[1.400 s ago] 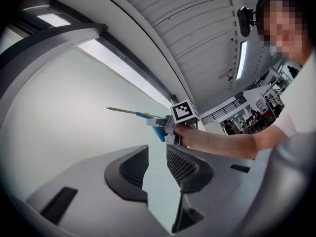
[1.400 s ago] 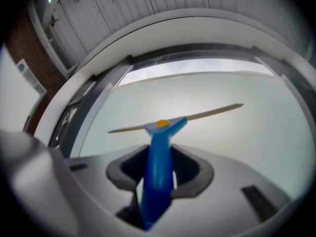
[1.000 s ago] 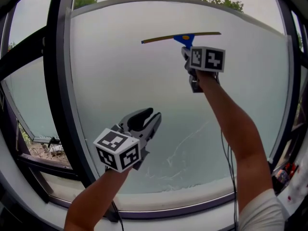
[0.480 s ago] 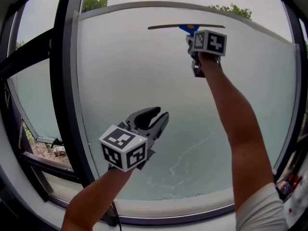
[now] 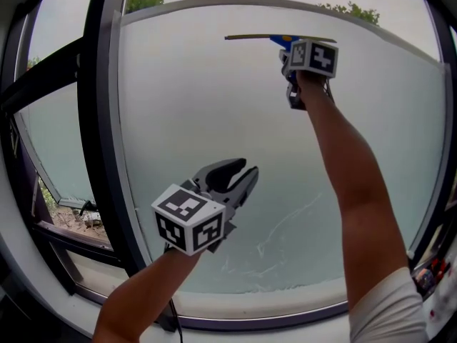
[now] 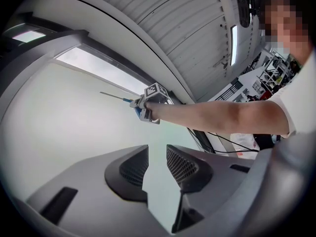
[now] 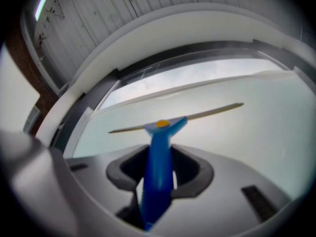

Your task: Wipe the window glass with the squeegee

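Right gripper (image 7: 159, 169) has its fingers clamped on the squeegee (image 5: 250, 37) handle, blade level near the top of the window glass (image 5: 207, 113), likely set for a downward pull. Left gripper (image 6: 157, 166) hangs lower by the glass, fingers apart, empty.

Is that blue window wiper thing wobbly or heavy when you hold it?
Probably light: the squeegee is held high by its thin handle in the right gripper. Its long blade looks straight, so likely stiff. The smooth handle might twist if gripped loosely.
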A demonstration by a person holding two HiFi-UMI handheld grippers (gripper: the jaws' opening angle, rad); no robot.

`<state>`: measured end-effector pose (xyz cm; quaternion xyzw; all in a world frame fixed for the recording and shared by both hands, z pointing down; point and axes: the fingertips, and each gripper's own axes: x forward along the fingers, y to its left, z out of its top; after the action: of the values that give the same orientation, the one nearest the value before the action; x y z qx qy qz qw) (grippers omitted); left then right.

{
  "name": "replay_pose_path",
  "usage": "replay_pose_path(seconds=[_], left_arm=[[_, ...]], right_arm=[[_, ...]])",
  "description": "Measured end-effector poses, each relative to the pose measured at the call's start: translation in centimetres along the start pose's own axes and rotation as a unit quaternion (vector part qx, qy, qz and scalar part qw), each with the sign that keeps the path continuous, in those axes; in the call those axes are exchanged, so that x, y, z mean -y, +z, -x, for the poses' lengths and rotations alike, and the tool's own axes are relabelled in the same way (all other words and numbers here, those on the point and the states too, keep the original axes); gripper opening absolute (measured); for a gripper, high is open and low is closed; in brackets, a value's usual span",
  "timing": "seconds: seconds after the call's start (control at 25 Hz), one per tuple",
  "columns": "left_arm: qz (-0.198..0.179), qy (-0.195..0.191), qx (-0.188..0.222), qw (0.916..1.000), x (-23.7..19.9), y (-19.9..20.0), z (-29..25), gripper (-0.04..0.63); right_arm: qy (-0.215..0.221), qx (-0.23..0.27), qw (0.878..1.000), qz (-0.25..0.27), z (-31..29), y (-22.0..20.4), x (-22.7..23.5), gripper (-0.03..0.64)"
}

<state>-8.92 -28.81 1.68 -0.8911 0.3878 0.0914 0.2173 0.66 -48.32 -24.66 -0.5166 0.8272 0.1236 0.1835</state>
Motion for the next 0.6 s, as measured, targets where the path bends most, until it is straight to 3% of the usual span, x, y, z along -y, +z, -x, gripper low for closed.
replay_pose_path(seconds=[0.6], left_arm=[[0.024, -0.008, -0.012, 0.9996, 1.0, -2.1, 0.3, 0.136]], right_arm=[[-0.008, -0.027, 1.0, 0.003, 1.0, -3.4, 1.1, 0.147]])
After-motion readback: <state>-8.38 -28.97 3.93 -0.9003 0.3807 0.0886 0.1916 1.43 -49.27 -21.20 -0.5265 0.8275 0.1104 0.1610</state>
